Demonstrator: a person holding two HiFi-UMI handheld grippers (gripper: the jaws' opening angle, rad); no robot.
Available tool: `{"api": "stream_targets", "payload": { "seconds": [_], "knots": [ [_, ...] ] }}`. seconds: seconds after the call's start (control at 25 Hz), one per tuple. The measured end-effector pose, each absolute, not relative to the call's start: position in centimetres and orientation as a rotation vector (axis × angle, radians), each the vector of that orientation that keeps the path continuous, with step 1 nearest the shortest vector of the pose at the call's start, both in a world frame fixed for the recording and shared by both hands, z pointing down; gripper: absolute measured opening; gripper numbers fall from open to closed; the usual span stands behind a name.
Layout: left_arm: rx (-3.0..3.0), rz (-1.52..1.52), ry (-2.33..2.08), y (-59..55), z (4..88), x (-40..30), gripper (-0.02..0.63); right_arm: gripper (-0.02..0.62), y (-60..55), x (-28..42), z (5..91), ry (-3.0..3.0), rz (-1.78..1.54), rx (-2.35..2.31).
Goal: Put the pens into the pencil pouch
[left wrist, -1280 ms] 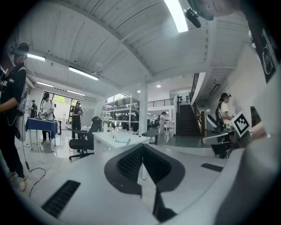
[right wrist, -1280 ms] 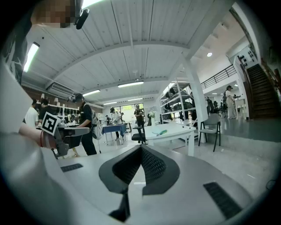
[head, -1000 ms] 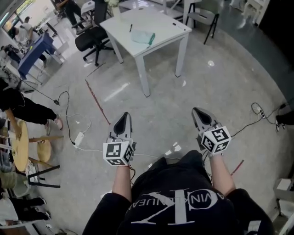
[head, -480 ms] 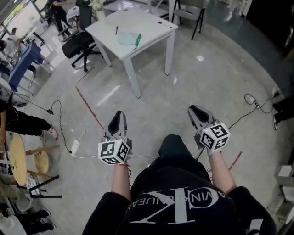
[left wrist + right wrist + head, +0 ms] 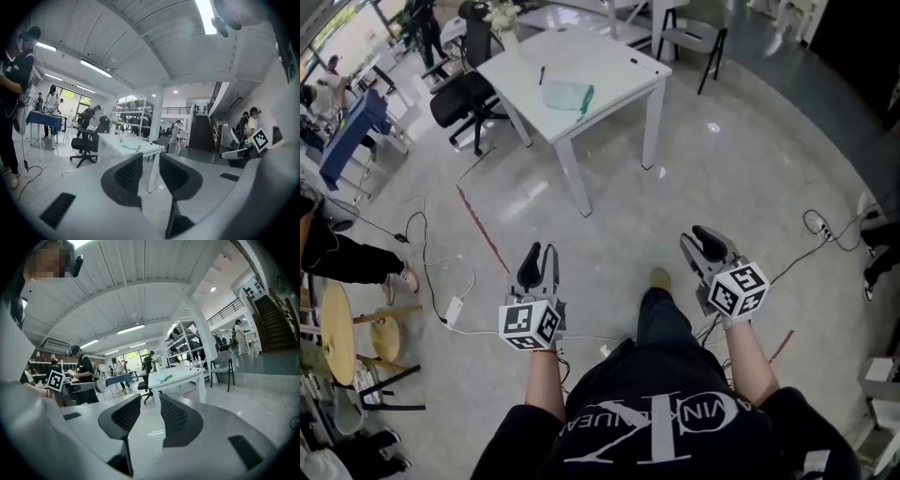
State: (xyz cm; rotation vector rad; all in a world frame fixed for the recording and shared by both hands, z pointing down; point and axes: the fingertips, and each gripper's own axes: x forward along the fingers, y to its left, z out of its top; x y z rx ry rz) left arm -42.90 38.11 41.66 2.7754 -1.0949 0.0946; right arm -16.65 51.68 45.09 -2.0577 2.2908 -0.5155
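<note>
out on the open floor, well short of the white square table (image 5: 614,70), the person comes in with both tools held level and pointing ahead, likely readying for the reach. the pale green pencil pouch (image 5: 562,94) lies on the tabletop, a dark pen (image 5: 541,75) near it and what looks like a green pen (image 5: 587,96) at its edge, all well apart from the hands. the left gripper (image 5: 539,253) and right gripper (image 5: 701,236) have just been opening. their jaws are now parted with nothing between them, where a second ago they were pressed together, and a shoe (image 5: 659,277) now steps ahead.
</note>
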Motion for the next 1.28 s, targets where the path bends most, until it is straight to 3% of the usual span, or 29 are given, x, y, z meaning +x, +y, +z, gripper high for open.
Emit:
{"api": "stream_targets", "payload": {
  "seconds": [0.56,1.28],
  "knots": [
    [2.692,0.099,-1.182,25.9,41.0,-32.7,0.098,0.153,37.0,-7.3,44.8,2.443,-0.562,-1.924],
    [2.681,0.121,-1.266,18.9,40.7,-21.3,0.1,0.153,28.5,1.7,46.1,2.581,-0.604,-1.758]
  ]
}}
